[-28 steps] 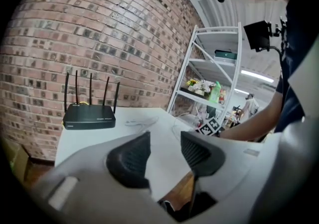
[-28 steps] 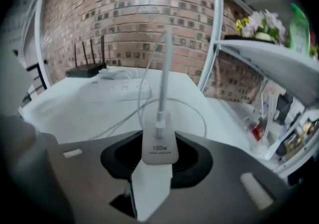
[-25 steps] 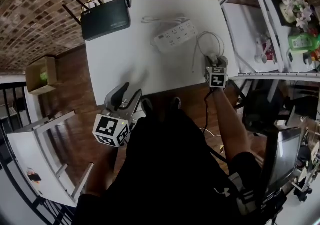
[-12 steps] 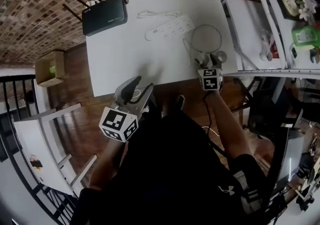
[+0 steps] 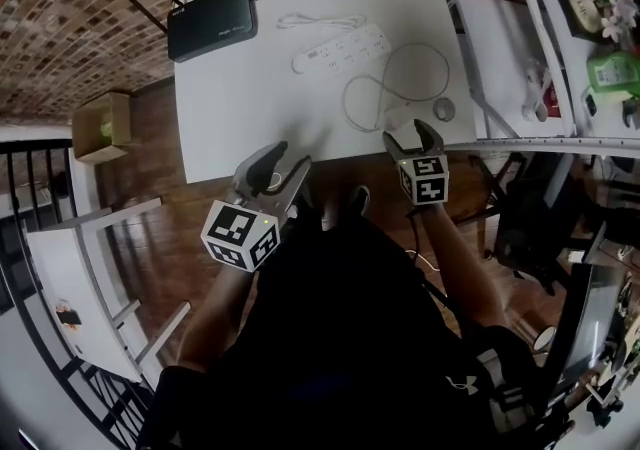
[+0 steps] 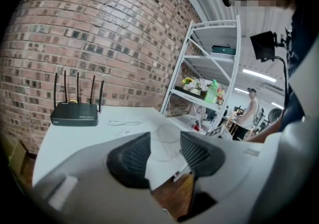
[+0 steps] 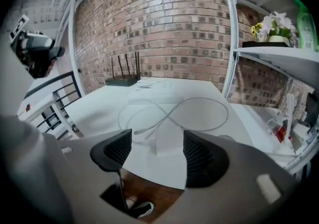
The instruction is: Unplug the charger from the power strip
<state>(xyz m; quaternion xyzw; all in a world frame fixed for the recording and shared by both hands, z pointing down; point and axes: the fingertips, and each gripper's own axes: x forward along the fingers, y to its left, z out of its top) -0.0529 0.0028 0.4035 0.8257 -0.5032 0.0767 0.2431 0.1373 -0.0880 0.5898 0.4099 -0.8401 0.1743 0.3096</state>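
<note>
- Fingers (image 6: 130, 161) of the left gripper (image 5: 288, 158) stand partly apart with nothing between them. This gripper hangs off the near edge of the worktop (image 5: 250, 98), at 5 o'clock from the router (image 5: 212, 21).
- Fingers (image 7: 203, 161) of the right gripper (image 5: 413, 135) have just been opening and stand wide. The charger (image 7: 167, 144) sits in line with the gap, just past the tips, and neither pad presses on it.
- Cardboard box (image 5: 100, 126) sits on the wooden floor (image 5: 150, 168), at 9 o'clock from the worktop.
- Black router, aerials up, stands at the worktop's far left corner.
- White power strip (image 5: 342, 48) lies at 3 o'clock from the router, with its own cord (image 5: 320, 21) just behind it.
- Charger lies flat near the worktop's near right edge, at 5 o'clock from the power strip. It is well apart from the strip and not plugged in.
- Thin cable (image 7: 201, 98) makes a figure-eight loop between charger and power strip.
- Small grey round thing (image 5: 444, 109) lies at 2 o'clock from the charger.
</note>
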